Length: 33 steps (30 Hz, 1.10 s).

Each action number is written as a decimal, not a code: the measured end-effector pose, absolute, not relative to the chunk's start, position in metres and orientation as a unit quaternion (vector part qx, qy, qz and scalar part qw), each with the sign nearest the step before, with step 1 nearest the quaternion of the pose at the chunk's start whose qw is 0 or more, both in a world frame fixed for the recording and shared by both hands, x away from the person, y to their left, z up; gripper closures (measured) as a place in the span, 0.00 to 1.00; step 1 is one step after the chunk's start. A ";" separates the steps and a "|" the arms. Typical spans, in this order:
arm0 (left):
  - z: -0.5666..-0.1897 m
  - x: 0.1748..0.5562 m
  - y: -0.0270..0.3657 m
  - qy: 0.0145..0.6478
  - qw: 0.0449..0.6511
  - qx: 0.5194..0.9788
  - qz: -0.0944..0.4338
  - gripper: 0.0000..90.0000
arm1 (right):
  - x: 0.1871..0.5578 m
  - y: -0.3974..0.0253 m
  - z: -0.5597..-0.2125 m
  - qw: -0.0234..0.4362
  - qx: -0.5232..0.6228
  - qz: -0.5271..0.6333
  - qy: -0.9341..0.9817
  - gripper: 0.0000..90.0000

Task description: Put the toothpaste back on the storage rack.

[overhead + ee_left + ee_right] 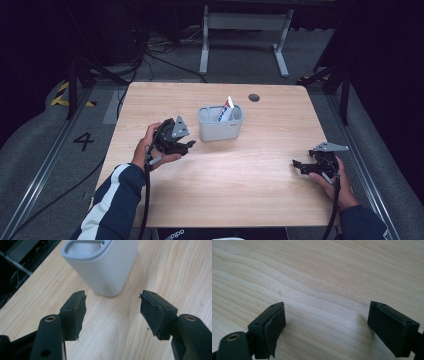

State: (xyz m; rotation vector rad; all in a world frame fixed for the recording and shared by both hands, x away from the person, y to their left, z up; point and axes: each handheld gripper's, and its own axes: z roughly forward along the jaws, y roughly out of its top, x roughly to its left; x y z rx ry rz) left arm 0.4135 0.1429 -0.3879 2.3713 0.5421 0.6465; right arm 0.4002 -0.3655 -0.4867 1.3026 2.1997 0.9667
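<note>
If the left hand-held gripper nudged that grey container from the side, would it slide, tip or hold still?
The grey container looks like thin, hollow plastic, so it is probably light and would slide easily on the smooth wooden table. It stands taller than its narrow base, so a high push may tip it. The tube leaning inside could shift and add to that.

Pale matt wood-grain table (225, 165). Smooth grey plastic bin (105, 270) with a soft sheen. Matt black gripper pads (79, 312), their rubbery edges worn and frayed.
</note>
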 end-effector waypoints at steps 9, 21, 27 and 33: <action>-0.403 0.400 0.156 0.205 0.267 0.907 0.252 0.39 | 0.400 -0.365 -0.487 0.203 0.467 0.346 0.788 0.17; -0.427 0.383 0.181 0.227 0.251 0.909 0.244 0.36 | 0.399 -0.365 -0.487 0.202 0.468 0.347 0.787 0.17; -0.437 0.374 0.193 0.245 0.225 0.908 0.254 0.32 | 0.399 -0.365 -0.487 0.202 0.468 0.347 0.787 0.17; -0.443 0.366 0.208 0.274 0.240 0.897 0.249 0.28 | 0.399 -0.365 -0.487 0.202 0.468 0.347 0.787 0.17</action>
